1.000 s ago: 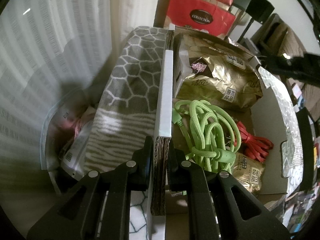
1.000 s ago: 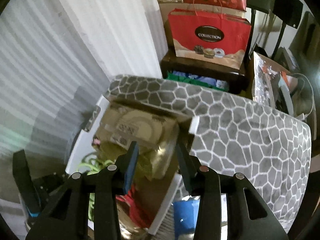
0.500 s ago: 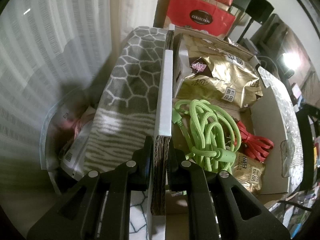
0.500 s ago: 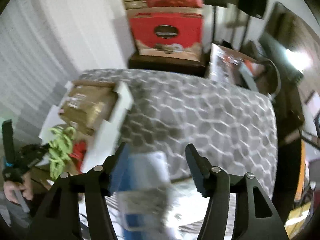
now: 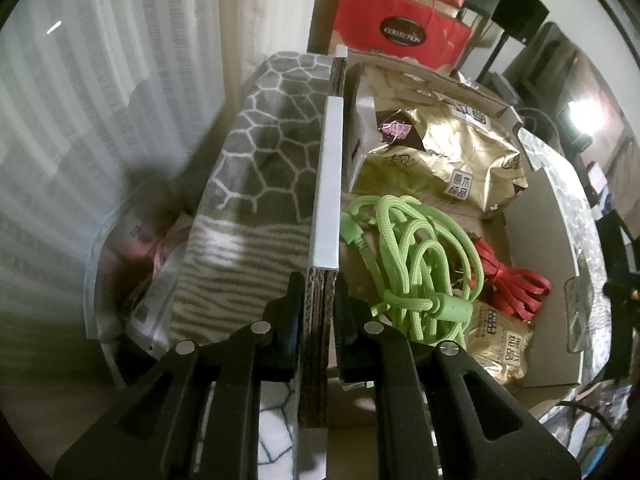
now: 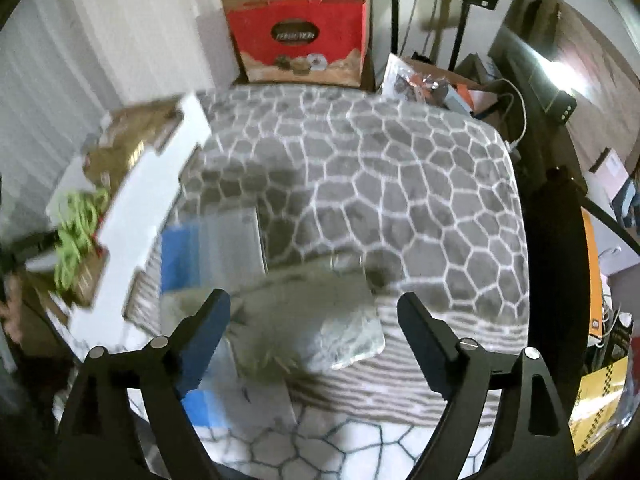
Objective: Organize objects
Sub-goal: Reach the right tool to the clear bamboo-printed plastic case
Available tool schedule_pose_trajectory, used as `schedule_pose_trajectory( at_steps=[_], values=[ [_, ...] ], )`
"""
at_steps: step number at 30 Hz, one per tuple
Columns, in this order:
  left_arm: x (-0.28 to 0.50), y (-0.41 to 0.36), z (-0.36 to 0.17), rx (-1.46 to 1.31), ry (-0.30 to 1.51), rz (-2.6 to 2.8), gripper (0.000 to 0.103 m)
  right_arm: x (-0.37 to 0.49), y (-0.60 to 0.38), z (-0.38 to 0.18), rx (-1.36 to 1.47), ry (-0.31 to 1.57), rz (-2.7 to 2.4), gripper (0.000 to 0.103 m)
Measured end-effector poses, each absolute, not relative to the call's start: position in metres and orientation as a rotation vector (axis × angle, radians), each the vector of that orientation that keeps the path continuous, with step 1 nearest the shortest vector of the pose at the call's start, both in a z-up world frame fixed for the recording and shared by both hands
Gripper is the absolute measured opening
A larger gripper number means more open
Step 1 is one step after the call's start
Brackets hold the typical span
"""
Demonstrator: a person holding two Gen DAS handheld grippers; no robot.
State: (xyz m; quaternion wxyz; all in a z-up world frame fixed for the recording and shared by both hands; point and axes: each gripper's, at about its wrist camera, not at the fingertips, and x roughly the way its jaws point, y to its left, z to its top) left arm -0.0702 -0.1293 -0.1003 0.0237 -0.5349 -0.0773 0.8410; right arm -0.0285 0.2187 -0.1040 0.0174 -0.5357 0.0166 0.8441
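**Box wall clamped on the left; right fingers spread wide above a clear packet**

Left wrist view: the left gripper (image 5: 319, 312) is seen closed on the near wall of the cardboard box (image 5: 318, 344), one finger outside the wall, one inside, both pressed against the corrugated edge. The wall's white top strip (image 5: 329, 184) is seen running away toward 12 o'clock.

Inside the box, a coiled green rope (image 5: 416, 256) is noted just beyond the inner finger, toward 1 o'clock. A red strap bundle (image 5: 512, 280) lies at 3 o'clock of the rope, touching it. A large gold packet (image 5: 436, 148) fills the far end of the box, at 12 o'clock of the rope. A smaller gold packet (image 5: 500, 344) is partly covered by the rope's near end.

Outside the wall, at 9 o'clock, a grey patterned blanket (image 5: 260, 152) is draped.

Right wrist view, blurred by motion: the right gripper (image 6: 314, 300) is seen wide open, nothing held. Between and just beyond the fingertips a clear plastic packet (image 6: 320, 332) lies on the grey patterned blanket (image 6: 400, 184). A blue-and-clear packet (image 6: 200, 256) lies at 10 o'clock of it; contact between the two cannot be told. The cardboard box (image 6: 152, 208) is seen at 9 to 10 o'clock, green rope (image 6: 76, 220) visible in it. A red gift bag (image 6: 300, 40) stands at 12 o'clock
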Motion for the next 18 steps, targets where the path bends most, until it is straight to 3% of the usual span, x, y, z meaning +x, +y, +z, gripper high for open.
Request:
schedule_pose_trajectory(
  at_steps=[4, 8, 11, 18],
  values=[
    [-0.070, -0.128, -0.100, -1.656, -0.239, 2.605, 0.012, -0.022, 0.208, -0.119, -1.706, -0.103, 2.618, 0.102],
    [-0.069, -0.128, -0.100, -1.657, -0.238, 2.606, 0.012, -0.017, 0.203, -0.126, -1.722, -0.127, 2.573, 0.102],
    [-0.069, -0.129, -0.101, -1.656, -0.241, 2.605, 0.012, -0.012, 0.210, -0.127, -1.717, -0.014, 2.538, 0.102],
    [-0.069, -0.130, -0.101, -1.656, -0.240, 2.604, 0.012, 0.012, 0.231, -0.123, -1.704, 0.482, 2.535, 0.098]
  ],
)
